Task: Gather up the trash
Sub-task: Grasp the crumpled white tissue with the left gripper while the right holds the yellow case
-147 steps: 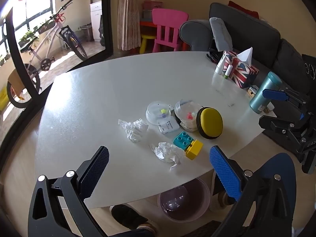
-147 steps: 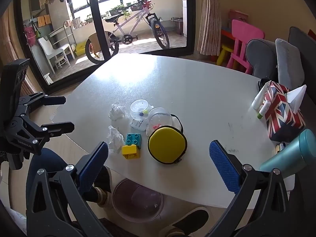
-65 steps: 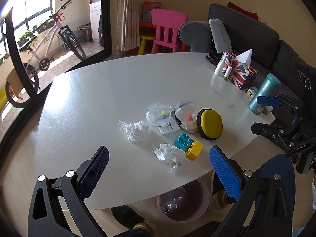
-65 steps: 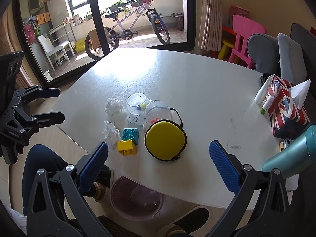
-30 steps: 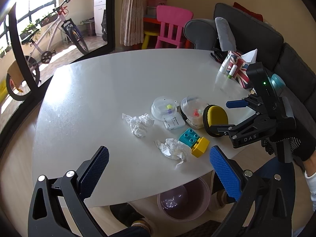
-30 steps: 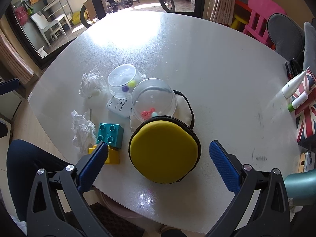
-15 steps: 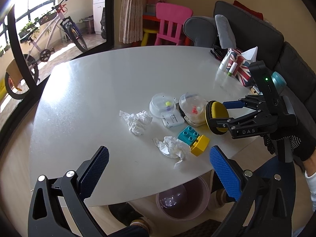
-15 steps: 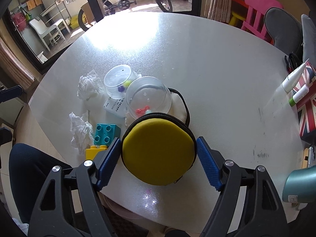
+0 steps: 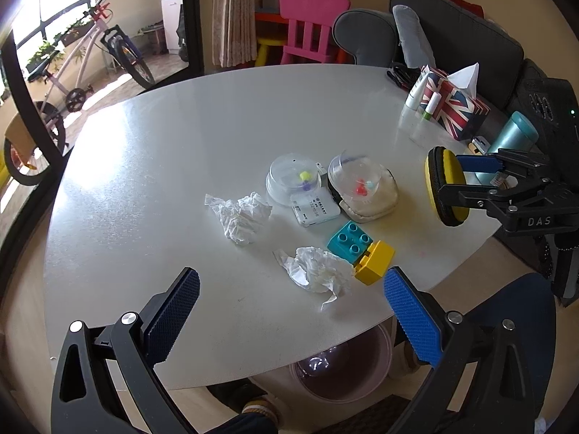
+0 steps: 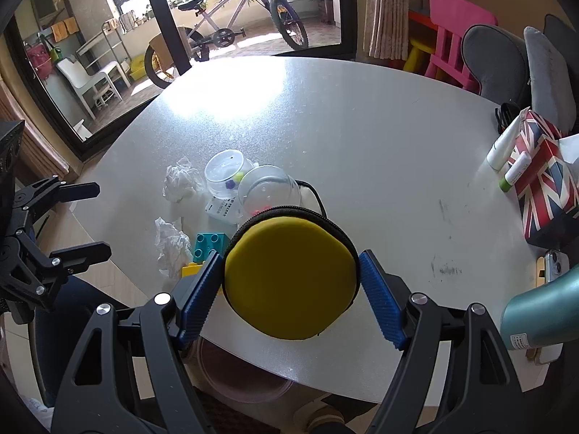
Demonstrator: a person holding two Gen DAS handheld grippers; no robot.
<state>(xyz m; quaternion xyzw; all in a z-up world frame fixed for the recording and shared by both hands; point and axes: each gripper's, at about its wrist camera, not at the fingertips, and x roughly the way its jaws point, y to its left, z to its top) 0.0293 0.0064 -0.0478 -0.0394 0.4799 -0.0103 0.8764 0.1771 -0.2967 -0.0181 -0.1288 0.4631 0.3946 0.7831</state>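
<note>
My right gripper [image 10: 289, 289] is clamped on the yellow case [image 10: 291, 276], held upright off the table [image 9: 217, 123] at its near right edge. My left gripper [image 9: 289, 300] is spread wide with nothing in it. Two crumpled tissues [image 9: 240, 215] [image 9: 318, 275] lie on the table, one just beside the toy blocks [image 9: 362, 251]. The bin [image 9: 343, 369] stands below the near edge

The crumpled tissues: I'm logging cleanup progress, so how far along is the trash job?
Nothing looks binned yet: both tissues, one and the other, lie on the table, and the bin under its edge shows no trash. In hand: the right gripper grips the yellow case, lifted off the table. The left gripper is open and holds nothing. Left: both tissues.
</note>
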